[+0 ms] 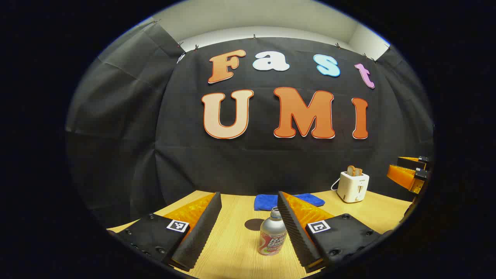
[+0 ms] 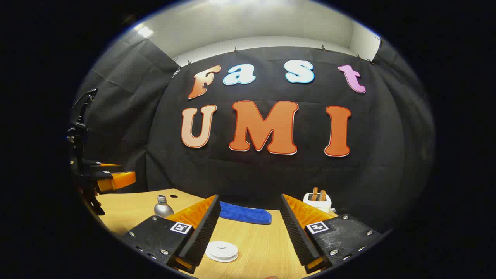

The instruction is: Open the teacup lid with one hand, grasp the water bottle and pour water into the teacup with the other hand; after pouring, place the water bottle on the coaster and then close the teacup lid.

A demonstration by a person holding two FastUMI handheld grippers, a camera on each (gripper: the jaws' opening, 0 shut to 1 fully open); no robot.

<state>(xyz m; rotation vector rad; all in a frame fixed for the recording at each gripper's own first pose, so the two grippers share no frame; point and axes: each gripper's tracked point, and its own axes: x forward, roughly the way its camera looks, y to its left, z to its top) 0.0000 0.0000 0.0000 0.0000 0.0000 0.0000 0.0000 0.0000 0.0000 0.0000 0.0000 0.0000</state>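
A: Left gripper (image 1: 248, 232) is spread wide, water bottle (image 1: 272, 237) between its fingers at five o'clock, untouched. Off-centre closing could tip it.

B: Right gripper (image 2: 248, 234), also released, hovers with the white teacup lid (image 2: 221, 250) at seven o'clock; it might slip.

In the left gripper view the water bottle (image 1: 272, 236) stands low in the frame, just right of center, on the table (image 1: 232, 240), between the left gripper's (image 1: 248, 228) spread fingers and close to the right-hand one. Behind it lies the coaster (image 1: 254, 224), and beyond that a folded cloth (image 1: 288, 201). The toaster (image 1: 352, 187) sits at right, with the other gripper (image 1: 409, 174) at the right edge.

In the right gripper view the teacup lid (image 2: 221, 250) sits bottom center on the table, between the right gripper's (image 2: 248, 232) fingers, with the cloth behind it, the bottle at lower left and the toaster at right.
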